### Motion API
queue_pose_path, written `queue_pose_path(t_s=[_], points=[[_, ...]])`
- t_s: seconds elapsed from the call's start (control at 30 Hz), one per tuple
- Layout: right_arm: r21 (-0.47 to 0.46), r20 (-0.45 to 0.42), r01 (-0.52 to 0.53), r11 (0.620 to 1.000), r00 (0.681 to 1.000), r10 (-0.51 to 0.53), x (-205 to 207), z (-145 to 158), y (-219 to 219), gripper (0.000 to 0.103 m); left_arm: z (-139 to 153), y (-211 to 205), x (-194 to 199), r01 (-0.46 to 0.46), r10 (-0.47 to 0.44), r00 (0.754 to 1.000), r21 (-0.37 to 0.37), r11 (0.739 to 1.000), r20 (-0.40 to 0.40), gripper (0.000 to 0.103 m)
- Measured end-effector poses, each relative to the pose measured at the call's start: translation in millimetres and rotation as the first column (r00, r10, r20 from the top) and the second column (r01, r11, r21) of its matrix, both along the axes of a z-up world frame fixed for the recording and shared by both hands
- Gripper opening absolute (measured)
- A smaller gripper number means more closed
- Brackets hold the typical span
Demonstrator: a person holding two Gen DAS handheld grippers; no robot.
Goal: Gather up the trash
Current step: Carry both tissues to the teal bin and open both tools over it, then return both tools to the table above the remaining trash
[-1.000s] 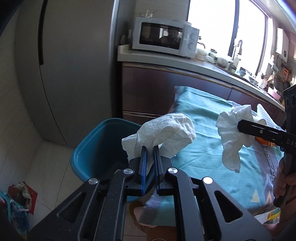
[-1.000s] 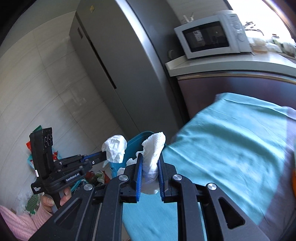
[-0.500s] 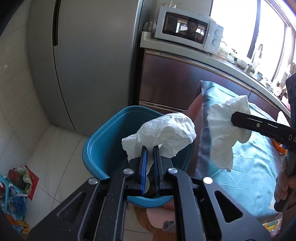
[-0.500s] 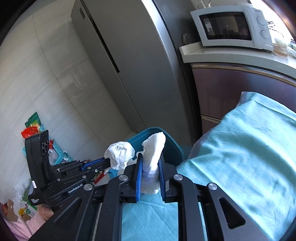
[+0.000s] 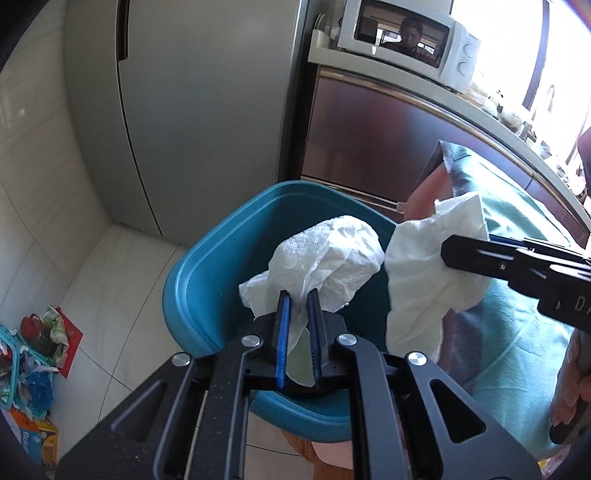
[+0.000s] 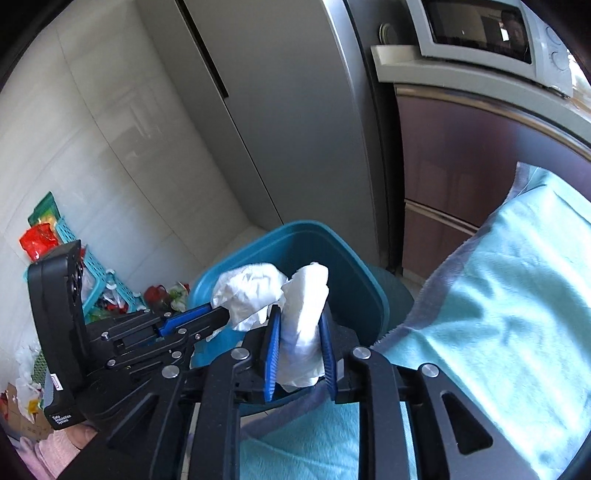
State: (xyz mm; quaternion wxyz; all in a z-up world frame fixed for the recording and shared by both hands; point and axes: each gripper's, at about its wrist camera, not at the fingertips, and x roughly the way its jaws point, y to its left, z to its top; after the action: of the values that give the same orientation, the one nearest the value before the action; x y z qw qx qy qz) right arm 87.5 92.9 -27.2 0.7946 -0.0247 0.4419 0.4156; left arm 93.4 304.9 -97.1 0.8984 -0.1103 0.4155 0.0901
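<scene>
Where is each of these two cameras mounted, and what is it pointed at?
Left wrist: sits on the left gripper, looking down over a crumpled tissue into the teal bin; a hand shows.
Right wrist: sits on the right gripper, jaws opening around its tissue wad.
Shared: bin, fridge, microwave, each other's gripper.

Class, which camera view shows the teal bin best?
The left wrist view: the bin shows most of its rim and inside, below the held tissue. The right wrist view shows only its far rim behind both tissues.
</scene>
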Motion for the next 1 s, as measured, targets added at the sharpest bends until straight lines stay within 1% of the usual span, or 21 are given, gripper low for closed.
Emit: queue_pose_path(t_s=[0.03, 0.07, 0.1, 0.13, 0.17, 0.2, 0.23, 0.27, 0.33, 0.4, 0.5, 0.57, 0.63, 0.67, 0.8, 0.87, 1.0], points=[[-0.009, -0.003, -0.002, 1.000, 1.000, 0.002, 0, -2, 4, 0.022, -3, 2, 1, -0.003, 0.003, 1.000, -0.004, 1.000, -0.004, 0.010], [-0.017, -0.009, -0.004, 1.000, 1.000, 0.004, 1, -3, 6, 0.025, -5, 3, 2, -0.004, 0.004, 1.000, -0.007, 1.000, -0.006, 0.012], [-0.016, -0.019, -0.004, 1.000, 1.000, 0.003, 2, -5, 8, 0.031, -7, 4, 4, -0.007, 0.006, 1.000, -0.010, 1.000, -0.010, 0.013], [-0.012, -0.028, -0.003, 1.000, 1.000, 0.002, 5, -6, 7, 0.033, -10, 6, 5, -0.012, 0.012, 1.000, -0.016, 1.000, -0.013, 0.016], [-0.010, -0.032, 0.001, 1.000, 0.999, -0.001, 5, -6, 7, 0.033, -12, 7, 6, -0.011, 0.010, 1.000, -0.028, 1.000, -0.014, 0.020], [-0.009, -0.033, 0.008, 1.000, 0.999, -0.008, 5, -6, 6, 0.035, -14, 8, 7, -0.006, 0.005, 1.000, -0.042, 0.999, -0.014, 0.023], [-0.004, -0.031, 0.015, 1.000, 0.999, -0.015, 5, -6, 5, 0.036, -16, 9, 8, -0.003, 0.002, 1.000, -0.057, 0.998, -0.016, 0.030], [0.001, -0.029, 0.017, 1.000, 0.999, -0.017, 4, -5, 3, 0.036, -18, 11, 9, -0.012, 0.010, 1.000, -0.073, 0.997, -0.018, 0.032], [0.006, -0.026, 0.019, 1.000, 0.999, -0.019, 3, -5, -1, 0.036, -23, 15, 11, -0.019, 0.017, 1.000, -0.104, 0.994, -0.022, 0.032], [0.017, -0.030, 0.023, 1.000, 0.999, -0.022, 2, -5, -7, 0.037, -25, 16, 13, -0.024, 0.022, 1.000, -0.118, 0.993, -0.022, 0.033], [0.028, -0.027, 0.028, 0.999, 0.999, -0.027, 1, -6, -18, 0.037, -22, 11, 9, -0.015, 0.015, 1.000, -0.118, 0.993, -0.003, 0.035], [0.040, -0.025, 0.026, 0.999, 0.999, -0.025, -2, -5, -27, 0.037, -15, 6, 3, -0.004, 0.006, 1.000, -0.101, 0.995, 0.017, 0.039], [0.059, -0.016, 0.025, 0.998, 1.000, -0.024, -7, -1, -40, 0.038, -5, -3, -2, 0.018, -0.013, 0.999, -0.083, 0.996, 0.051, 0.047], [0.066, -0.009, 0.027, 0.997, 1.000, -0.026, -10, 0, -47, 0.041, 1, -9, -4, 0.031, -0.026, 0.997, -0.071, 0.997, 0.069, 0.050], [0.090, 0.047, 0.054, 0.994, 0.997, -0.058, -26, 12, -85, 0.044, 24, -37, -14, 0.112, -0.105, 0.985, -0.041, 0.993, 0.140, 0.052], [0.110, 0.070, 0.085, 0.990, 0.993, -0.093, -33, 19, -110, 0.045, 34, -55, -17, 0.162, -0.153, 0.973, -0.037, 0.986, 0.173, 0.056], [0.148, 0.120, 0.172, 0.974, 0.974, -0.190, -51, 32, -160, 0.046, 53, -100, -18, 0.276, -0.265, 0.938, -0.019, 0.961, 0.222, 0.056]])
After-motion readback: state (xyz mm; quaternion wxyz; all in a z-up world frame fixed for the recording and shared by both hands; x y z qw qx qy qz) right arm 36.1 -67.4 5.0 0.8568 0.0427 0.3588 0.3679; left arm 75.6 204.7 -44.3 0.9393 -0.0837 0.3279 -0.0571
